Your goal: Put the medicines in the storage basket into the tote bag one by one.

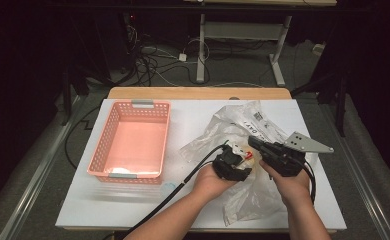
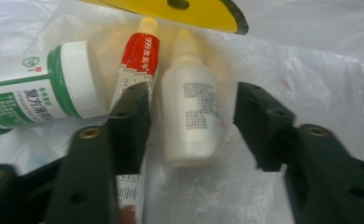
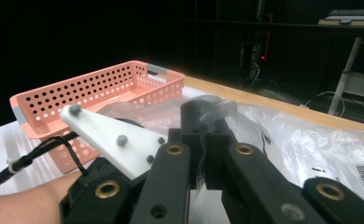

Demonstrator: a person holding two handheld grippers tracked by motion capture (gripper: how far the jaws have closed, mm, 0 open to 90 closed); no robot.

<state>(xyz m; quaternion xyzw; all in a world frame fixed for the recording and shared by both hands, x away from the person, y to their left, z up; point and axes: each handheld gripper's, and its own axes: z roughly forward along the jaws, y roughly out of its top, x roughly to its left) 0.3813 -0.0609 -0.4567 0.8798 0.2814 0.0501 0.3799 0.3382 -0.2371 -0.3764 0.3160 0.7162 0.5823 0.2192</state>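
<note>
Small white plastic dropper bottle (image 2: 192, 114): lies on crinkled clear plastic bag (image 1: 243, 195), between spread left tongs (image 2: 192, 128), untouched. Right tongs (image 3: 207, 140) pinch bag. Risk: a jaw catches adjacent red-labelled tube (image 2: 140, 60).

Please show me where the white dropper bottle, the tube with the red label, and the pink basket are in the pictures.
white dropper bottle (image 2: 192, 116): left gripper view, on the middle of its body.
tube with the red label (image 2: 142, 55): left gripper view, on the red part.
pink basket (image 1: 104, 135): high view, on its left wall.
</note>
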